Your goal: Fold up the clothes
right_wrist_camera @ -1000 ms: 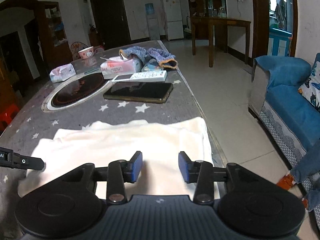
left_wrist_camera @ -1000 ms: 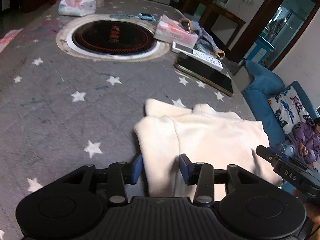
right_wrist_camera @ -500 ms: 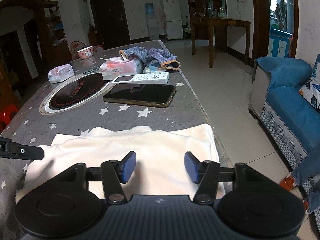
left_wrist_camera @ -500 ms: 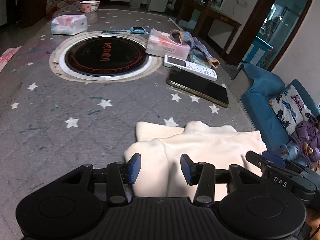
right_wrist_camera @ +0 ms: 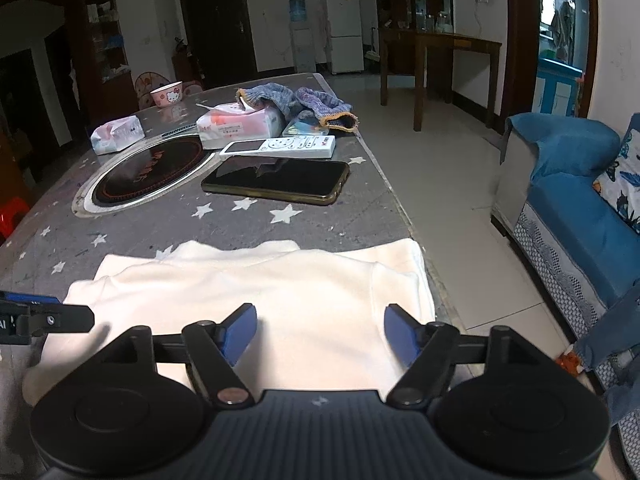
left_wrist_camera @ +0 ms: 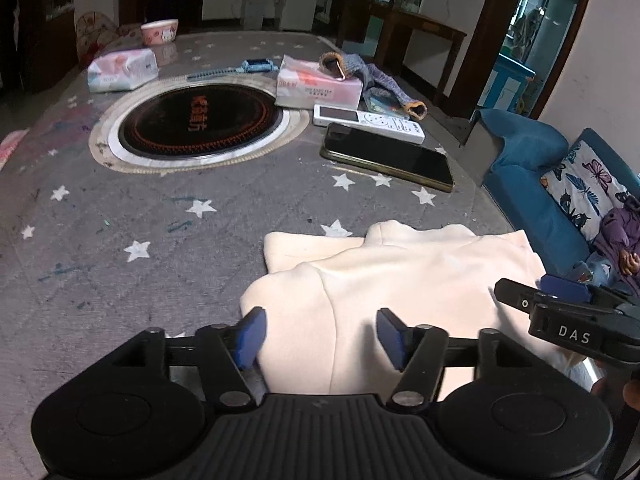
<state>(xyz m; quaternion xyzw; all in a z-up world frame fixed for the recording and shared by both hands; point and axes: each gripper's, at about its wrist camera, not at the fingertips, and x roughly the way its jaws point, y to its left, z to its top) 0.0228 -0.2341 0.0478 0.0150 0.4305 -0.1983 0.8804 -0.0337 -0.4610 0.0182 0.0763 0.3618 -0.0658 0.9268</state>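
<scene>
Grey starred cloth [left_wrist_camera: 168, 240] is covering the table, and the cream garment [left_wrist_camera: 400, 280] is lying folded at lower centre of the frame. Both tongs, left [left_wrist_camera: 322, 336] and right [right_wrist_camera: 320, 334], are spreading apart, gripping nothing — likely letting the fold settle.

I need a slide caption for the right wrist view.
Right tongs opening over a folded cream garment on a star-patterned table.

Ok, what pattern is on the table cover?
Grey table cover with white stars, clearest in the left wrist view.
</scene>
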